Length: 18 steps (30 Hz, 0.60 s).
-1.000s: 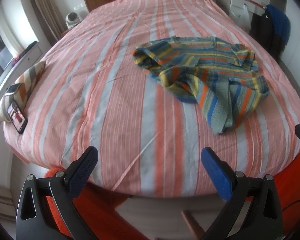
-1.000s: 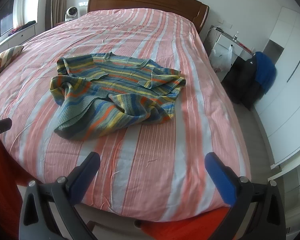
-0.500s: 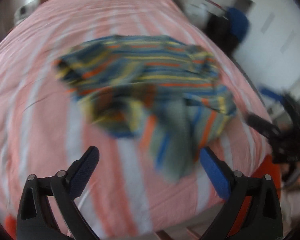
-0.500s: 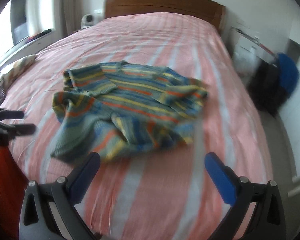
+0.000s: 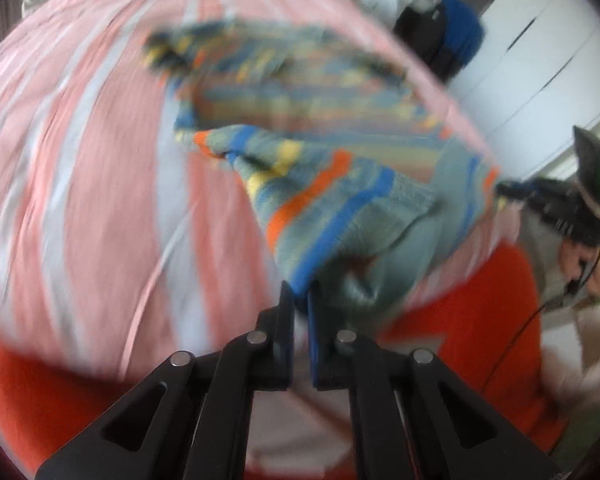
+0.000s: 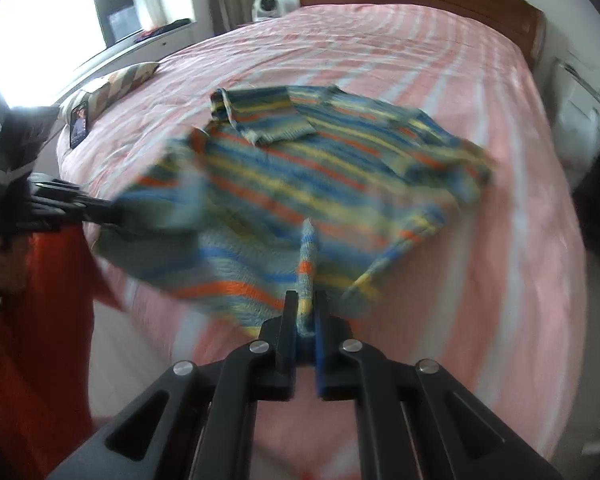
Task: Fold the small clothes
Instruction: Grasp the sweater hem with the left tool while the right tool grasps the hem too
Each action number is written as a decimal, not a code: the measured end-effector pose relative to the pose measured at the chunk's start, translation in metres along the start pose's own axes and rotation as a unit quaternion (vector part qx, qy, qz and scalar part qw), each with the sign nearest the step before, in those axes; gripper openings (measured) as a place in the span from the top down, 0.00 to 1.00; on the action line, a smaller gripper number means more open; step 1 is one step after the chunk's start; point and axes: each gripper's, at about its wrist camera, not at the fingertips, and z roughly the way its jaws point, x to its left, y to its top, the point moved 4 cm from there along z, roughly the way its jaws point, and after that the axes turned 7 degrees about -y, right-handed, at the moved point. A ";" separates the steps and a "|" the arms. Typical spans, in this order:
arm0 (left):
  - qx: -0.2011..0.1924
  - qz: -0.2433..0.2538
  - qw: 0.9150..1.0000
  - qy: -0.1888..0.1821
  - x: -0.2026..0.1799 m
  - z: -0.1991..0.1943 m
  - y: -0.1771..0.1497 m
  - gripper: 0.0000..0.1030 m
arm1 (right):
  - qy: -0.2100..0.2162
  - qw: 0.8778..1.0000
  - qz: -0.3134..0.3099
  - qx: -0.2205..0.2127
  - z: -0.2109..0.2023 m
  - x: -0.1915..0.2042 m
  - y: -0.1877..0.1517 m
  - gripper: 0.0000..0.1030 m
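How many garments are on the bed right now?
1: a striped sweater, rumpled mid-bed, its near edge pinched by the left gripper and the right gripper. Anything beneath it is hidden.

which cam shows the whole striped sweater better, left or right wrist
The right wrist view: the striped sweater spreads across the bed nearly whole, stripes readable, its near hem pinched by the right gripper. The left wrist view gives a blurrier side-on look, with only the fold in the left gripper fairly sharp.
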 end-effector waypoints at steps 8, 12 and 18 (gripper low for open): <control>-0.016 -0.083 0.995 0.052 0.050 -0.022 -0.029 0.31 | -0.051 0.994 0.064 0.073 0.015 -0.027 -0.071 0.42; -0.050 -0.106 0.990 0.074 0.063 -0.009 0.001 0.21 | 0.018 0.983 0.179 0.048 0.019 -0.044 -0.049 0.42; 0.025 -0.053 0.992 0.116 0.045 0.061 0.009 0.77 | 0.082 0.939 0.308 0.129 0.065 -0.034 -0.067 0.42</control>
